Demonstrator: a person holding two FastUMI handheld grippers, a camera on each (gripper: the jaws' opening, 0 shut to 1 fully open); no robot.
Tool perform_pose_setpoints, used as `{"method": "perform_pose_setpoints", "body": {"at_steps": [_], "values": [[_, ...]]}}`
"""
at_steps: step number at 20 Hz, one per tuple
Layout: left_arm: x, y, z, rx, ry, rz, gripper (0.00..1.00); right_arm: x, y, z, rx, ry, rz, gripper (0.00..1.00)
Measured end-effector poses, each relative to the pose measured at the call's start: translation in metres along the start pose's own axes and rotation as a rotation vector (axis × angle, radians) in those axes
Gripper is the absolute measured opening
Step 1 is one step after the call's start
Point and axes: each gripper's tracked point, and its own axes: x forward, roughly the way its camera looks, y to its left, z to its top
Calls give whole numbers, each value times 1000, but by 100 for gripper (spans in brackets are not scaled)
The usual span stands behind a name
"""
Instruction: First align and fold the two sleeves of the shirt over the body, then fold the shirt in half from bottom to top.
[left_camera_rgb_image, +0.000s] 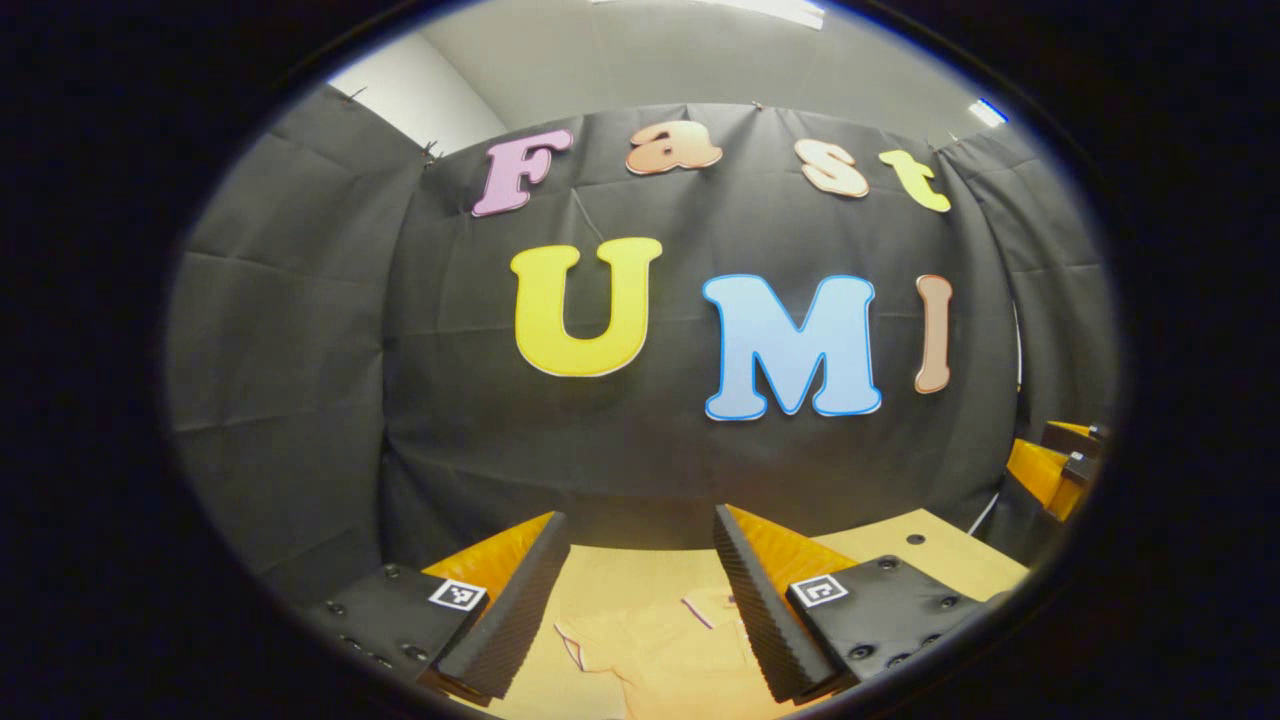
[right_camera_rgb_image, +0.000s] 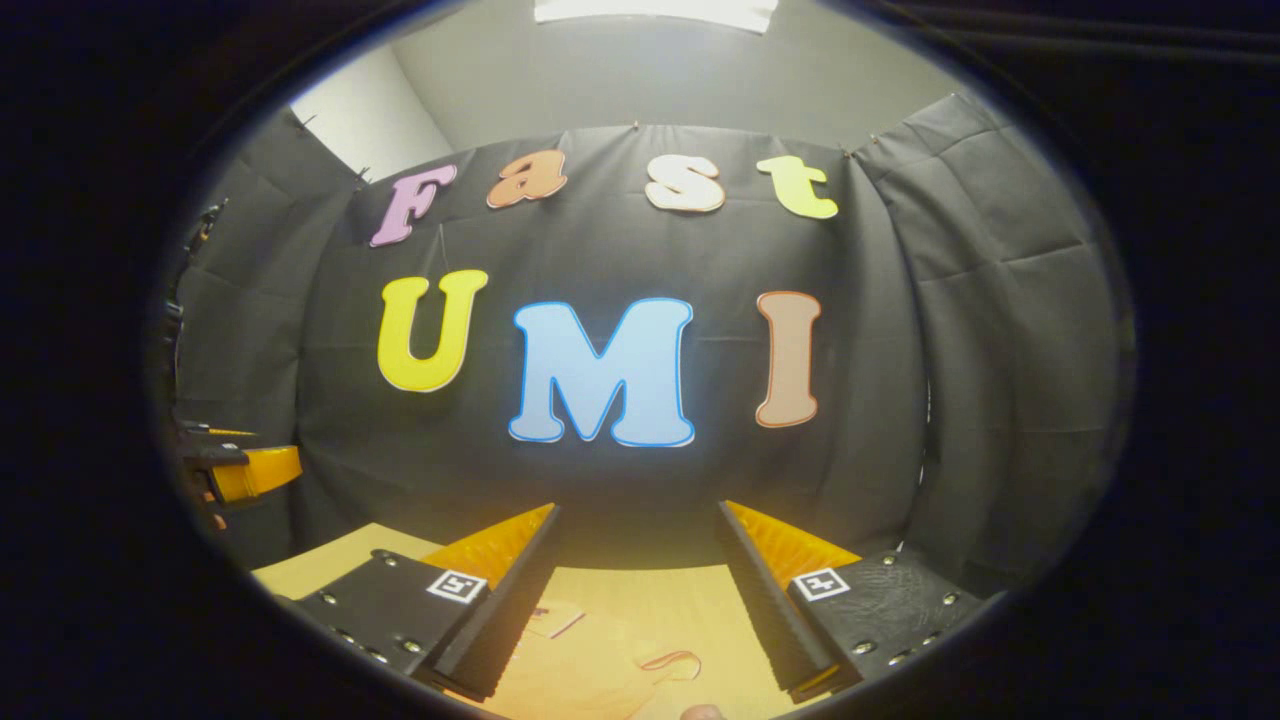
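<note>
Overhead, so to speak, the black cloth wall (left_camera_rgb_image: 650, 440) of the booth takes up most of both views, its panels creased and pinned along the top, with a pale ceiling above. Below it lies the table (left_camera_rgb_image: 930, 550), a light wooden surface whose far edge meets the foot of the cloth; in the right gripper view the table (right_camera_rgb_image: 320, 565) shows at the lower left and between the fingers. On it lies the shirt (left_camera_rgb_image: 660, 650), a pale, yellowish garment with thin dark piping along its edges, spread flat and unfolded as far as can be seen; in the right gripper view the shirt (right_camera_rgb_image: 610, 670) shows a curved trimmed edge and a small flap near the left finger. The left gripper (left_camera_rgb_image: 640, 590) is held above the table with its fingers wide apart, nothing between them and touching nothing; the shirt lies beneath the gap. The right gripper (right_camera_rgb_image: 640, 590) stands likewise, fingers spread wide and holding nothing, above the shirt (whether either is close to the cloth cannot be judged). In the left gripper view the right gripper (left_camera_rgb_image: 1055, 465) shows at the far right edge, and in the right gripper view the left gripper (right_camera_rgb_image: 240, 470) shows at the far left edge.
</note>
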Motion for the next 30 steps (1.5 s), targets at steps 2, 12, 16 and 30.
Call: {"method": "perform_pose_setpoints", "body": {"at_steps": [2,12,16,30], "values": [[-1,4,-3,-5,1,7,93,3,1,-3,3,11,5,95],[-13,18,-5,5,12,41,95,55,-25,-104,-14,237,22,95],[-17,30,-11,20,28,78,93,83,-36,-173,-36,383,47,96],[-8,58,-40,35,116,206,95,128,-58,-377,-58,821,101,97]]}}
